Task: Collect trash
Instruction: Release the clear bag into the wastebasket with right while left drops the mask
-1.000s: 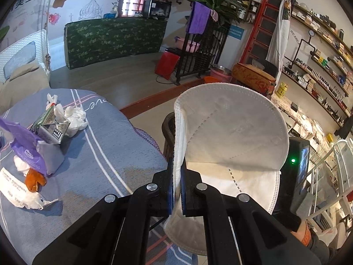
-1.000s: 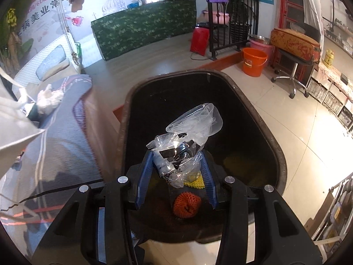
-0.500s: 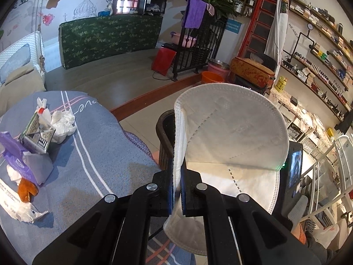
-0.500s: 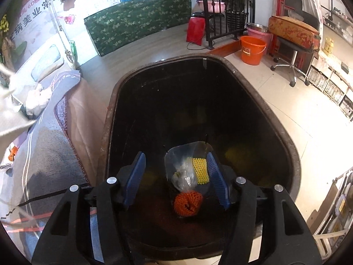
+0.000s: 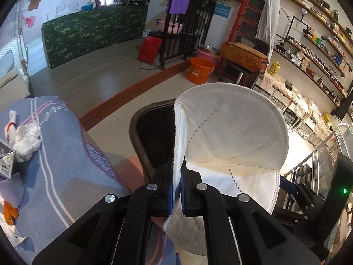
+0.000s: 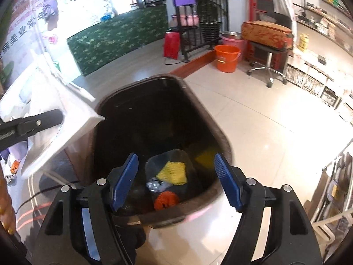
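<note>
— White fabric is filling the left view: what is the left tool (image 5: pixel 176 190) doing?

— It is pinching a white face mask (image 5: pixel 229 137) by its folded edge, the two blue pads pressing tight on either side of it. The mask is standing up from the fingers and fanning out to the right, over the near part of the dark trash bin (image 5: pixel 152 132).

— Is the mask showing in the other view too?

— Yes, as a pale, blurred sheet at the left, just beside the bin's left rim (image 6: pixel 222 137), with a black finger of the left tool lying across it.

— And the right tool (image 6: pixel 176 181)?

— Its fingers are standing wide apart with nothing between them. It is hovering above the near end of the bin and looking down into it.

— What is lying in the bin?

— A clear plastic bag (image 6: pixel 169 156) is sitting on the bottom, with a yellow mesh piece (image 6: pixel 173 172) showing in it. An orange mesh ball (image 6: pixel 165 199) is resting just in front, and another yellow patch is showing further right on the bottom.

— Where is the remaining trash?

— On the surface (image 5: pixel 61 154), which is wearing a grey-blue striped cloth, to the left of the bin. Crumpled white tissues (image 5: pixel 26 139) are lying near its far edge, a small carton corner (image 5: pixel 6 163) is peeking in beside them, and an orange scrap (image 5: pixel 10 213) is sitting nearer the left tool.

— Anything beyond?

— An orange bucket (image 5: pixel 200 70) is standing on the tiled floor past the bin.
</note>
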